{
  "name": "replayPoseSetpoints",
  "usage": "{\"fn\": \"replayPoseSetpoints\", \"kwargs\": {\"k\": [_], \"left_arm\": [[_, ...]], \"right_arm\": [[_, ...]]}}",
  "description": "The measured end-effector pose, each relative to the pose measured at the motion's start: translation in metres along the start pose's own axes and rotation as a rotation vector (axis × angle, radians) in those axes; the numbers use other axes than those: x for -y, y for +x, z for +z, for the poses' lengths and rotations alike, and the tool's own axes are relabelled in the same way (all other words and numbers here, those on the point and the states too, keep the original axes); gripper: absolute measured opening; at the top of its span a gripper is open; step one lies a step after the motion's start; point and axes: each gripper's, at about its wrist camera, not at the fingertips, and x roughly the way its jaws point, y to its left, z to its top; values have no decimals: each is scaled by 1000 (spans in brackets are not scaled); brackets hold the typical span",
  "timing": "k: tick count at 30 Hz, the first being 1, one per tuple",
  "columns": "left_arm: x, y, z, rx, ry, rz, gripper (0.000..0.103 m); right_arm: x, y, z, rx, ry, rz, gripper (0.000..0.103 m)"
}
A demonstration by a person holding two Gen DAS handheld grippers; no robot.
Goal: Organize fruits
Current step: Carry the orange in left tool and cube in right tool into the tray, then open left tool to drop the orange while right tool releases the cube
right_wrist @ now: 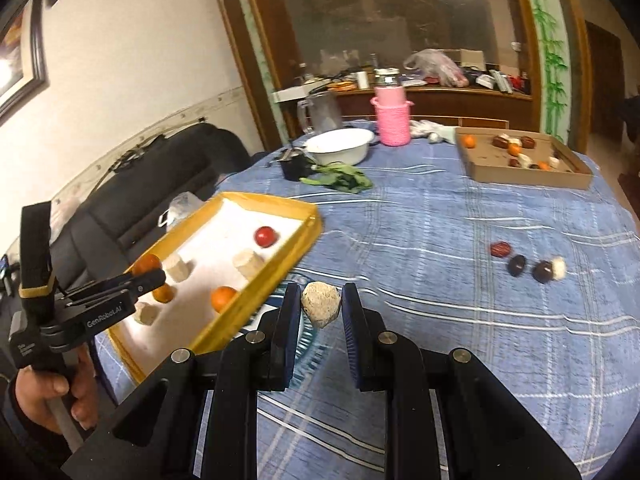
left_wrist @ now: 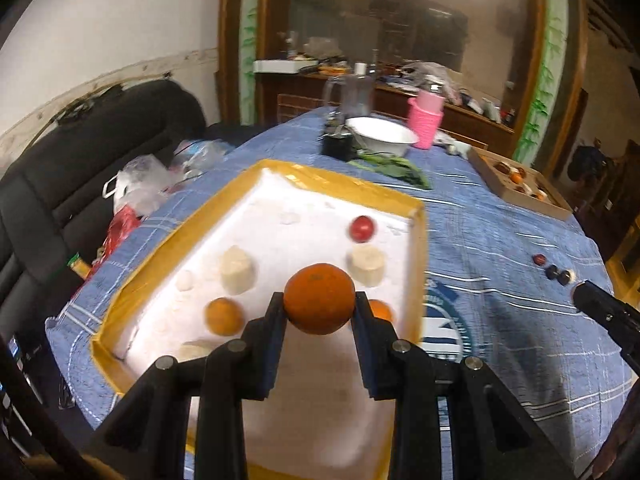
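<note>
I'm carrying an orange (left_wrist: 319,298) clamped in the left gripper (left_wrist: 320,312) over the yellow tray (left_wrist: 416,240); the right gripper (right_wrist: 320,308) is clamping a pale chunk (right_wrist: 321,303). Next, I'd judge: lowering, releasing gently.

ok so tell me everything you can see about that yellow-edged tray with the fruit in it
The tray is a shallow rectangle with a white, foam-like floor and yellow tape-like rims, lying flat on the blue checked tablecloth. Inside sit a red fruit, two oranges and several pale cylindrical pieces, spaced apart. The left gripper holds another orange above its near end. In the right wrist view its right edge runs beside a round printed emblem on the cloth.
</note>
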Motion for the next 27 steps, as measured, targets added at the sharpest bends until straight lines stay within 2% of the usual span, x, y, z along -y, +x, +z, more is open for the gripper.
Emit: {"fn": "replayPoseSetpoints", "kwargs": {"k": [12,21,27], "left_arm": [[-40,22,6,-36,-75,59,35],[-50,44,15,-69,-102,84,35],[-56,55,23,-78,-118,98,35]], "right_arm": [[-54,61,25,-44,-66,103,20],[-63,119,39,-107,-70,103,20],[-58,145,47,-135,-66,92,20]]}}
